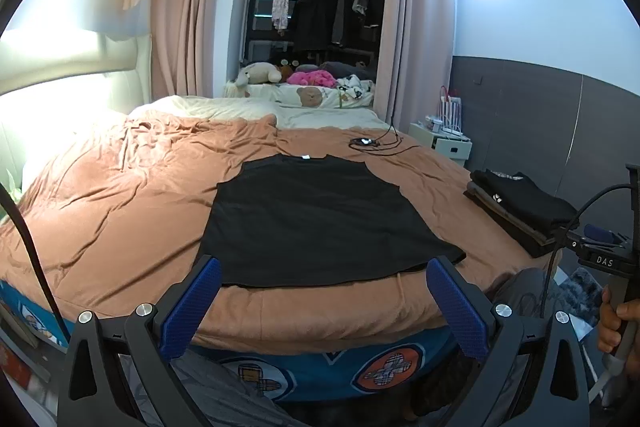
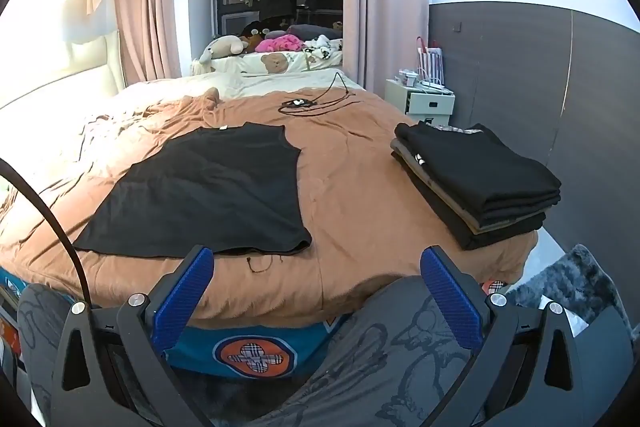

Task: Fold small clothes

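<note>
Risk of bunching or dragging black shirt (image 1: pixel 320 223), lying flat on bed (image 1: pixel 120 195) beside folded stack (image 2: pixel 476 179), if only top layer pinched; left claw (image 1: pixel 324 303) and right claw (image 2: pixel 318 295) fully open, empty, angled slightly downward short of hem.

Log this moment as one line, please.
left hand-held gripper: open, empty | right hand-held gripper: open, empty | black top: flat, unfolded | folded stack: at right of bed

"DAS" on right gripper's handle (image 1: pixel 605 261)
</note>
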`<state>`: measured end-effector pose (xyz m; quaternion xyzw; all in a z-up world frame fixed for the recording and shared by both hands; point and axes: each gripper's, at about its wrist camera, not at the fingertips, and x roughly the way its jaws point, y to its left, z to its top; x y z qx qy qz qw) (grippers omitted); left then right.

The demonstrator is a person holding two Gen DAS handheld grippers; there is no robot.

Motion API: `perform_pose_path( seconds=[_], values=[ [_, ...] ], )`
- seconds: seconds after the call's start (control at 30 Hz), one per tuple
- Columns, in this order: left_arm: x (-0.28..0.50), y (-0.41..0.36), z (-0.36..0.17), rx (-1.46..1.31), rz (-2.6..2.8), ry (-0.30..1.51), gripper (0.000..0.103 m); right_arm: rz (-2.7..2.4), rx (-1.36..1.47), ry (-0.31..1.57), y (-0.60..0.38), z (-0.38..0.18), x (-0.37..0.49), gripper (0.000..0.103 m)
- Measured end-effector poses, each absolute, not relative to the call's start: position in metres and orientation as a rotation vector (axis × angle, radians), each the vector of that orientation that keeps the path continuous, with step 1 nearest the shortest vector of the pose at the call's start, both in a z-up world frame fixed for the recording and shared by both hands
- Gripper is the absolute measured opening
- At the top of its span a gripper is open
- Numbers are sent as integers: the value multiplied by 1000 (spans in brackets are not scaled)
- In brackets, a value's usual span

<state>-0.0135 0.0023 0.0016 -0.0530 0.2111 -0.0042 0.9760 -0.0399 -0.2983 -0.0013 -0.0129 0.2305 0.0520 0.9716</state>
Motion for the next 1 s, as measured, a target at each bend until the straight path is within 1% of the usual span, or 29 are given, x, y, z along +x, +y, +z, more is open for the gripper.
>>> perform_pose_path(
  seconds=[1.0],
  values=[
    [-22,-2,-8,-99,-57,409,103,98,-42,451,-294,-2,-46,103]
  ],
)
